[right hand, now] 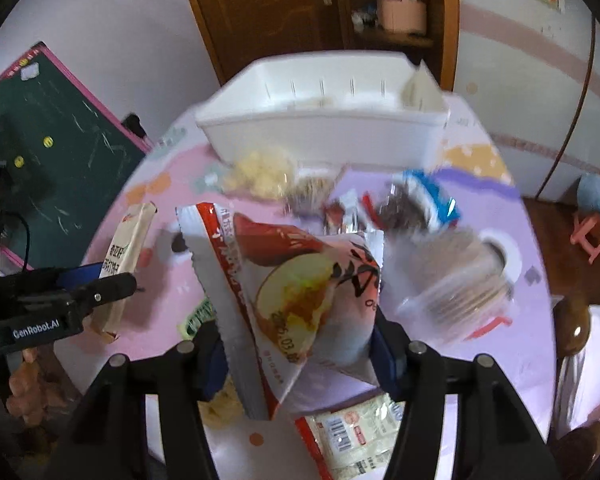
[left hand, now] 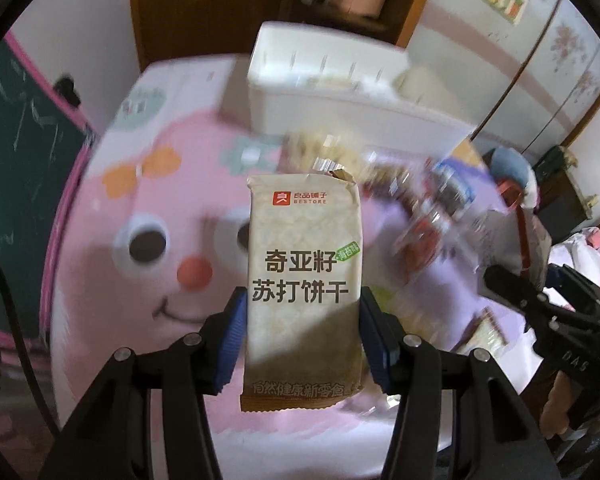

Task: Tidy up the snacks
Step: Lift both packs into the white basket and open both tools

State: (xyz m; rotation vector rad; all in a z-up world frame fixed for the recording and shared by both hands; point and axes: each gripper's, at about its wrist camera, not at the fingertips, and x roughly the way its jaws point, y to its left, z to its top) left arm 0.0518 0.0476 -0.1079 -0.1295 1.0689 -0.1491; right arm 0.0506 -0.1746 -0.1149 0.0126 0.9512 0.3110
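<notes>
Blue pads [left hand: 233, 340] of the left gripper [left hand: 302, 336] pinch a beige chia-seed soda cracker packet [left hand: 306, 276] by its two long edges, holding it upright above the pink cartoon tablecloth [left hand: 148, 184]. Just to its right, the right gripper [right hand: 300, 344] has a red-and-white snack pouch [right hand: 296, 284] between its jaws, which are about half parted and clamped on the pouch's lower end (the pouch hangs crumpled and tilted, so the grip looks rather loose).

Both packets are held clear of the table, with the white storage bin [right hand: 324, 136] standing at the far side, well apart from either gripper. It looks mostly empty; something pale lies inside, too blurred to name.

Most of the sorting seems left to do. A bag of pale puffs [right hand: 260, 176], a blue-edged packet [right hand: 424, 200], a clear sleeve of round biscuits [right hand: 460, 280] and a white barcoded sachet [right hand: 360, 436] lie scattered on the cloth between the grippers and the bin.
</notes>
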